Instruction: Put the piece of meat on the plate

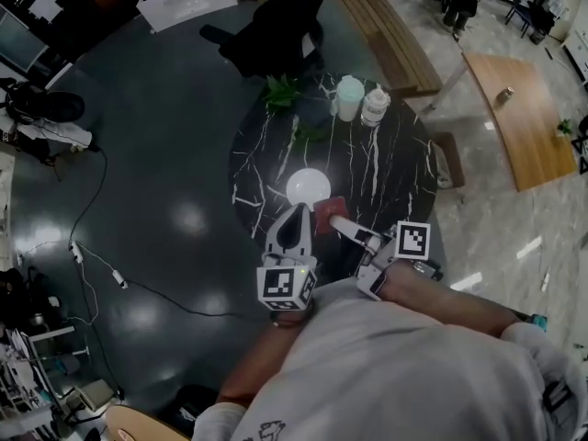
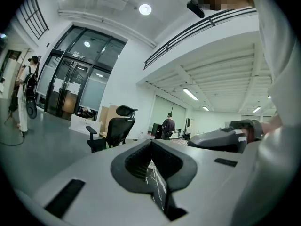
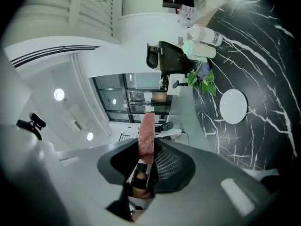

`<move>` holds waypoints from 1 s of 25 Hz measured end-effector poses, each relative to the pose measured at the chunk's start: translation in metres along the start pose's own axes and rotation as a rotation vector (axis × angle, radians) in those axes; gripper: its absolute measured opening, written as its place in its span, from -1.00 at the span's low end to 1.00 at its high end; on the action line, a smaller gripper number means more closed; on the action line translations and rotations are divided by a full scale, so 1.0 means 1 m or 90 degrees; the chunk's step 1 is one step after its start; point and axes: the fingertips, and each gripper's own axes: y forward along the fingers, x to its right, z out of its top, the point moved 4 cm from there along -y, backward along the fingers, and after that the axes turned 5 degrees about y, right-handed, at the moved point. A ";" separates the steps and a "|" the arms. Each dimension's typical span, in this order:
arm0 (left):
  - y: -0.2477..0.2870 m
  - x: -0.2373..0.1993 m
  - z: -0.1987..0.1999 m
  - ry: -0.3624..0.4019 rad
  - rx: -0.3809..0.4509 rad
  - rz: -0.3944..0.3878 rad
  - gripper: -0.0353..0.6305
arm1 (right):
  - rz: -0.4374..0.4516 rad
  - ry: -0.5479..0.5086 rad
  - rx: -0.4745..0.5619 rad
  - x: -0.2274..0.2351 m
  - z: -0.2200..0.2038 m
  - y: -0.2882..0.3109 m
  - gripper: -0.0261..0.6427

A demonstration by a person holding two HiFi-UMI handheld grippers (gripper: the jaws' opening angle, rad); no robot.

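A flat red piece of meat (image 1: 329,215) is pinched between the jaws of my right gripper (image 1: 334,221), just above the near part of the round black marble table (image 1: 395,168). In the right gripper view the piece of meat (image 3: 147,136) stands on edge between the pads, with the gripper (image 3: 146,163) shut on it. The small round white plate (image 1: 308,187) lies bare just beyond the meat, and the plate (image 3: 233,106) is off to the right in the right gripper view. My left gripper (image 1: 297,212) hovers beside the plate, jaws together, holding nothing (image 2: 153,160).
Two pale bottles (image 1: 350,97) (image 1: 374,106) and a green plant (image 1: 283,90) stand at the table's far side. A black office chair (image 1: 276,35) is behind the table, a wooden bench (image 1: 390,30) to its right. Cables (image 1: 92,246) run over the dark floor at left.
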 end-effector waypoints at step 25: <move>0.051 -0.043 -0.060 0.019 -0.055 0.037 -0.88 | -0.068 0.048 -0.025 0.075 0.060 0.030 -0.66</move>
